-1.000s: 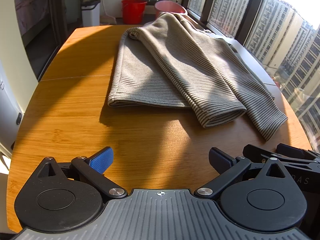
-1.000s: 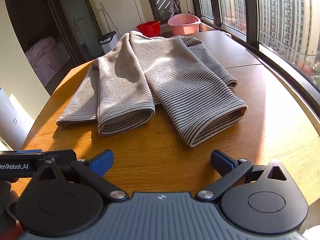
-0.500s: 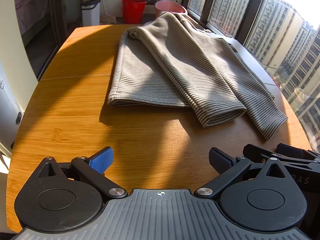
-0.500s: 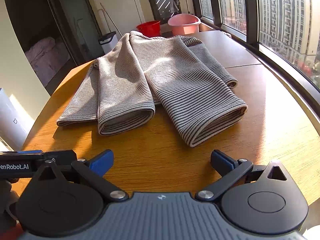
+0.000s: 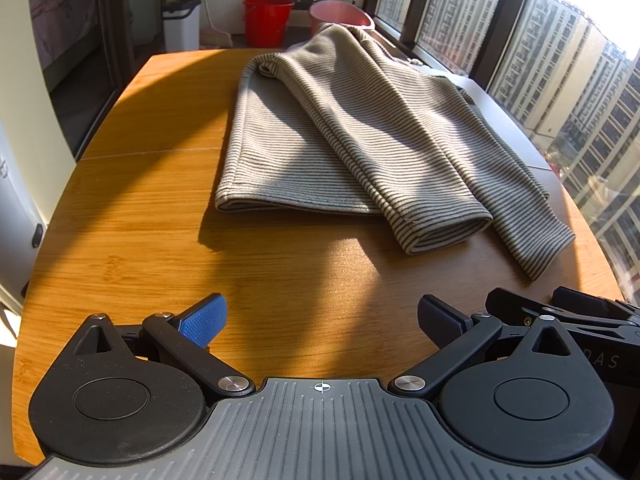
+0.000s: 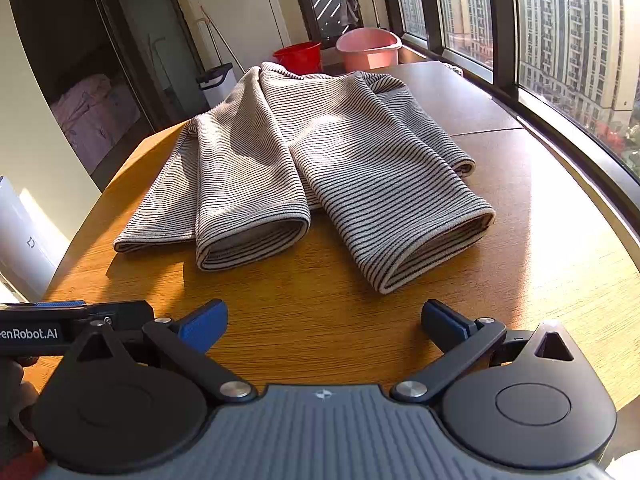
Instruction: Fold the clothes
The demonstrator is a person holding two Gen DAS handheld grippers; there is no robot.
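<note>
the striped top [image 6: 320, 168] lies on the wooden table [image 6: 540, 248], up at about 12 o'clock from both grippers. it is spread out flat, most likely so it is easy to fold. both sleeves are laid over the body and run down toward the near edge. their open ends point at the grippers, which makes them easy to grab.

it is a soft knit with thin dark and pale lines. in the right wrist view one sleeve end [image 6: 256, 240] sits at about 11 o'clock and the other sleeve end [image 6: 432, 252] at about 1 o'clock. the bottom hem sticks out on the left side. the sun makes bright and dark patches on the cloth.

the left gripper [image 5: 322, 322] hangs over bare table, near the top but not touching it. its fingers are spread wide and hold nothing. the right gripper [image 6: 324, 322] is the same, fingers wide apart and empty. i think they are waiting, ready to reach for the cloth.

far back at 12 o'clock, past the table, stand a red bucket [image 5: 267, 20] and a pink tub [image 6: 368, 50].
</note>
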